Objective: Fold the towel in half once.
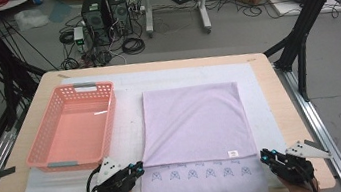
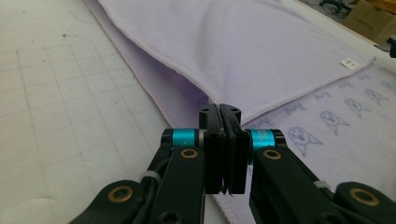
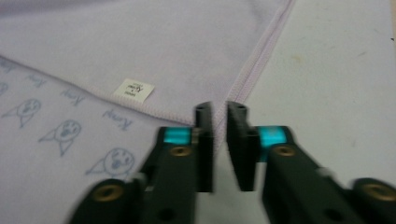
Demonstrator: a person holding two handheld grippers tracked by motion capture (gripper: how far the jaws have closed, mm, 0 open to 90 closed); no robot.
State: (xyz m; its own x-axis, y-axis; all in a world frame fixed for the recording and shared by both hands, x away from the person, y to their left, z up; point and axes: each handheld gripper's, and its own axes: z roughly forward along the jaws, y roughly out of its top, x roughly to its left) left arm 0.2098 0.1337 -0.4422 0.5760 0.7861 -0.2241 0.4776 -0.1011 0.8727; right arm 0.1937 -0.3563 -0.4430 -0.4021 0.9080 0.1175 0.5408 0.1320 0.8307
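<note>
A folded lilac towel (image 1: 195, 138) lies on the white mat (image 1: 127, 127) right of the pink basket (image 1: 72, 126). Left gripper (image 1: 140, 169) closed, empty; right gripper (image 1: 264, 156) slightly parted, empty. Cables (image 1: 116, 45) beyond the table.

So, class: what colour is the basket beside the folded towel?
Salmon pink basket, clearest in the high view.

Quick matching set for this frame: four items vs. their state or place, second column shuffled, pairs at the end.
1. towel
2. basket
3. left tongs
4. right tongs

a. pink, nothing inside
b. small gap between jaws, at the towel's right edge
c. lilac, folded, printed strip along near edge
d. jaws shut, at the fold's left corner

Pairs: 1-c, 2-a, 3-d, 4-b
</note>
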